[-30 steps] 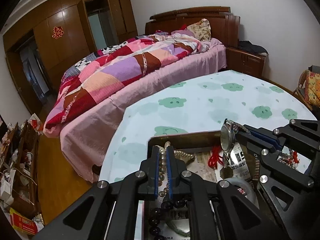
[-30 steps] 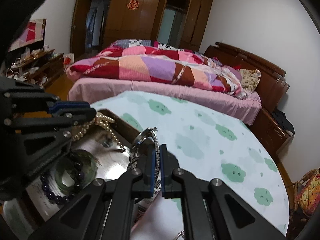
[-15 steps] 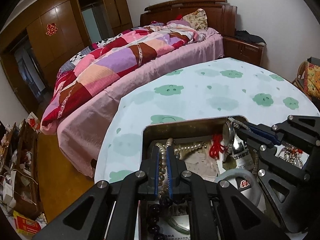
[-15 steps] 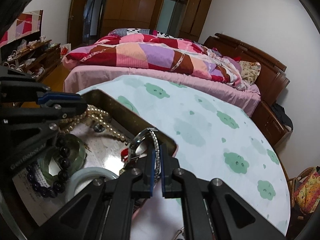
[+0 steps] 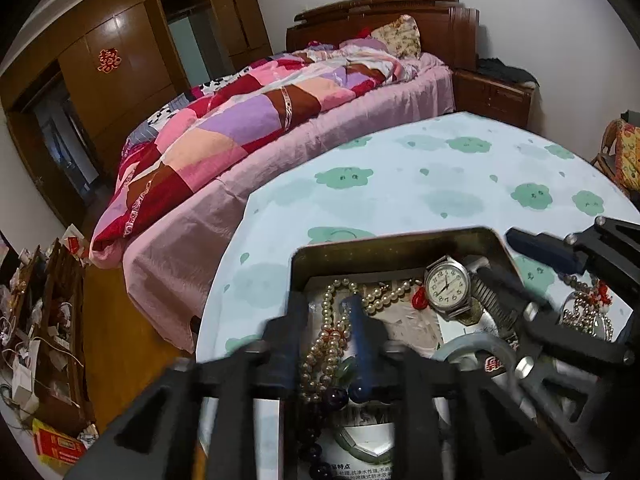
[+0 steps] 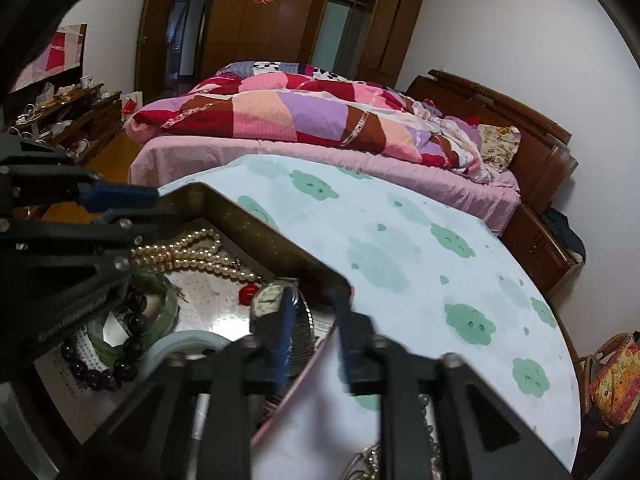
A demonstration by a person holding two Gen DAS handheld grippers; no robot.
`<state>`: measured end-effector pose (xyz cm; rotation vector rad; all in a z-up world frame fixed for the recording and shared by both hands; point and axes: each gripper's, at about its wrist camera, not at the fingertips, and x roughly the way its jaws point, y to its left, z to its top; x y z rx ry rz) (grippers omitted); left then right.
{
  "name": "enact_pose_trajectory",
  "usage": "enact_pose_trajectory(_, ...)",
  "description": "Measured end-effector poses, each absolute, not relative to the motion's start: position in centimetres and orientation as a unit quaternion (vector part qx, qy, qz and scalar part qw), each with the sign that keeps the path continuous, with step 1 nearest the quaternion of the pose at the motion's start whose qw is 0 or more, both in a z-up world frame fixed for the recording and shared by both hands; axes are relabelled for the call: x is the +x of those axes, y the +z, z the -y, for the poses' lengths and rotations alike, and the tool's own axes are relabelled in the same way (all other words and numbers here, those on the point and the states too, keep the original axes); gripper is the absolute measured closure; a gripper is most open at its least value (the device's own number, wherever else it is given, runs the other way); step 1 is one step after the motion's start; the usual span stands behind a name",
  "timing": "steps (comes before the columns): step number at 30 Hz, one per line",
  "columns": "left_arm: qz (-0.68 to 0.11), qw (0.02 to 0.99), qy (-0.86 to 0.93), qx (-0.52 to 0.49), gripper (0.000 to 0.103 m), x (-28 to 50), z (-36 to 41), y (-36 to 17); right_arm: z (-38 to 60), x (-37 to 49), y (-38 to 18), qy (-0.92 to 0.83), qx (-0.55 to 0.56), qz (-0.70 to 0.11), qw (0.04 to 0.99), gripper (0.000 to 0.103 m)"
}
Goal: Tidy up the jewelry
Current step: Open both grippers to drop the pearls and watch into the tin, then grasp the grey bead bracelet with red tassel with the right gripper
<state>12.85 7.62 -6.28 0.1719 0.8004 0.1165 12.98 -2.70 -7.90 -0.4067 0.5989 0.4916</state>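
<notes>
Now | I see wristwatch (image 5: 447, 285), white dial, steel band, lying in gold tin (image 5: 394, 245) near far wall | pearl strand (image 5: 332, 322) between left gripper's (image 5: 325, 344) spread fingers | right gripper (image 6: 311, 328) spread, straddling tin's corner.

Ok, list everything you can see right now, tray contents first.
tin tray: one, brass-coloured, on the table
pearl necklace: one, cream, in the tray between the left gripper's fingers
wristwatch: one, silver with white dial, in the tray's far right corner
green bangle: one, in the tray
pale bangle: one, whitish, in the tray
dark bead bracelet: one, purple-black, in the tray
tablecloth: one, pale blue with green clouds
bed: one, patchwork quilt, behind the table
left gripper: open
right gripper: open, over the watch
</notes>
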Motion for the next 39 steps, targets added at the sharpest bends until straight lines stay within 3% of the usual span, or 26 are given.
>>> enact_pose_trajectory(1,-0.381,0.918,0.063,0.084,0.044,12.6,-7.6,-6.0,2.9,13.0,-7.9,0.239,-0.193,-0.289,0.907,0.060)
enact_pose_trajectory(2,-0.371,0.923,0.064,0.083,0.041,12.3,-7.5,-5.7,3.0,12.9,-7.8,0.238,-0.190,-0.288,0.908,0.060)
enact_pose_trajectory(16,-0.362,0.927,0.088,0.046,0.041,10.5,-7.6,-5.4,5.5,12.6,-7.4,0.233,-0.164,-0.295,0.912,0.060)
enact_pose_trajectory(39,-0.345,0.935,0.026,0.077,0.041,8.1,1.2,-4.5,19.0,11.9,-7.7,0.130,-0.100,-0.325,0.931,0.056)
